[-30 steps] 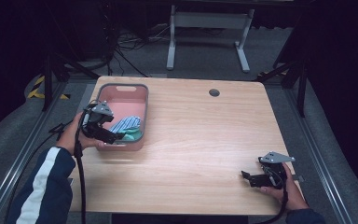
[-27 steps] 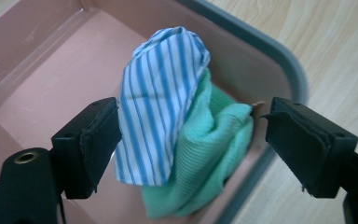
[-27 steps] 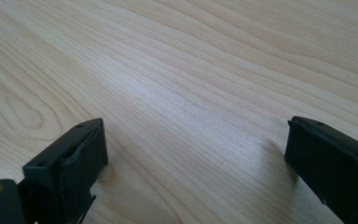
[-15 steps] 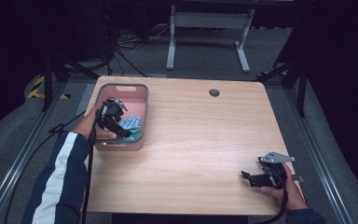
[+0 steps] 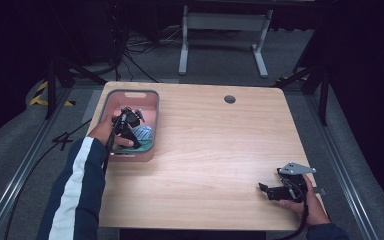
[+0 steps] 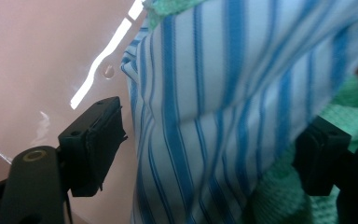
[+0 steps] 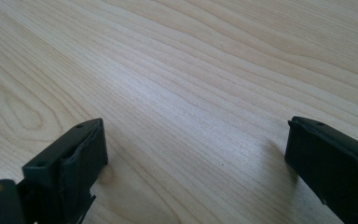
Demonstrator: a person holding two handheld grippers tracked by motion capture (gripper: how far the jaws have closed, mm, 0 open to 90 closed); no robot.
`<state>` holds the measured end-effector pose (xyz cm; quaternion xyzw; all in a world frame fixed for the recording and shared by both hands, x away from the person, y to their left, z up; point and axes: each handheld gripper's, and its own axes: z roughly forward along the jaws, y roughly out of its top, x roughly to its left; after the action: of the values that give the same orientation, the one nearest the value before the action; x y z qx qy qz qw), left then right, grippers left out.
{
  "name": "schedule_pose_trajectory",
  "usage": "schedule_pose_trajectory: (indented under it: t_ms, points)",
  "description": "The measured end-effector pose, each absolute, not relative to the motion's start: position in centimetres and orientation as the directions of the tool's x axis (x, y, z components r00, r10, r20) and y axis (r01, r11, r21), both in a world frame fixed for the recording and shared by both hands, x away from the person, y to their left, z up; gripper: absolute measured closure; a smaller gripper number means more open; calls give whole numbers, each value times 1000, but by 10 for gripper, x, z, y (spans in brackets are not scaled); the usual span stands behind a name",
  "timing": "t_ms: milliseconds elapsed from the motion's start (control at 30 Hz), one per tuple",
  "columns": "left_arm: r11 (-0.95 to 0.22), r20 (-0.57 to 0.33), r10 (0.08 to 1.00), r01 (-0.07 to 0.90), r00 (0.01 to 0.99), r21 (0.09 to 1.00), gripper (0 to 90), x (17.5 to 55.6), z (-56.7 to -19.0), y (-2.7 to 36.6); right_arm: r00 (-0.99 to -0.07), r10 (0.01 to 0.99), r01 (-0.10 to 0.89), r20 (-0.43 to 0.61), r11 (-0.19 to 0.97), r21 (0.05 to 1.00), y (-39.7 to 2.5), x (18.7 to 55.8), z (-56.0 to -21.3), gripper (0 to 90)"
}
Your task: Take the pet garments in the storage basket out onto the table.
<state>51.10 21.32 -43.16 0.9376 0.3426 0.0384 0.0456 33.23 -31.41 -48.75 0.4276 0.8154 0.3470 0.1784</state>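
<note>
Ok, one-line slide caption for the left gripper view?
Left hand-held gripper, jaws open, straddling a blue-striped cloth over a green cloth inside the pink bin.

A wooden table (image 5: 215, 150) stands on grey carpet (image 5: 30, 165). A round dark grommet (image 5: 229, 99) sits near its far edge. Beyond the table is a grey metal stand (image 5: 222, 30) with two legs. Black cables (image 5: 130, 55) lie on the floor at the far left, and yellow-black tape (image 5: 42, 95) marks the floor left of the table.
</note>
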Motion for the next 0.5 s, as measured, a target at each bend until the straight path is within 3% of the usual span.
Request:
schedule_pose_trajectory:
  t_ms: [167, 200, 267, 300, 400, 500]
  points:
    - [-747, 18, 663, 659, 748, 87, 221, 514, -436, 211, -570, 822, 574, 7, 392, 719, -314, 332, -487, 58]
    - [-743, -11, 665, 663, 747, 87, 282, 514, -435, 212, -571, 821, 573, 6, 394, 718, -314, 332, -488, 58]
    - [-742, -17, 665, 663, 747, 93, 307, 513, -434, 212, -571, 821, 573, 5, 394, 719, -314, 332, -488, 58]
    - [-745, -29, 661, 661, 749, 94, 348, 513, -433, 212, -571, 821, 574, 7, 393, 719, -314, 332, -488, 58]
    - [-745, -26, 661, 660, 750, 100, 584, 511, -430, 212, -570, 822, 575, 9, 391, 719, -314, 332, -487, 58]
    - [-730, -32, 675, 674, 737, 111, 652, 510, -428, 214, -570, 822, 574, 9, 391, 719, -314, 332, -487, 58]
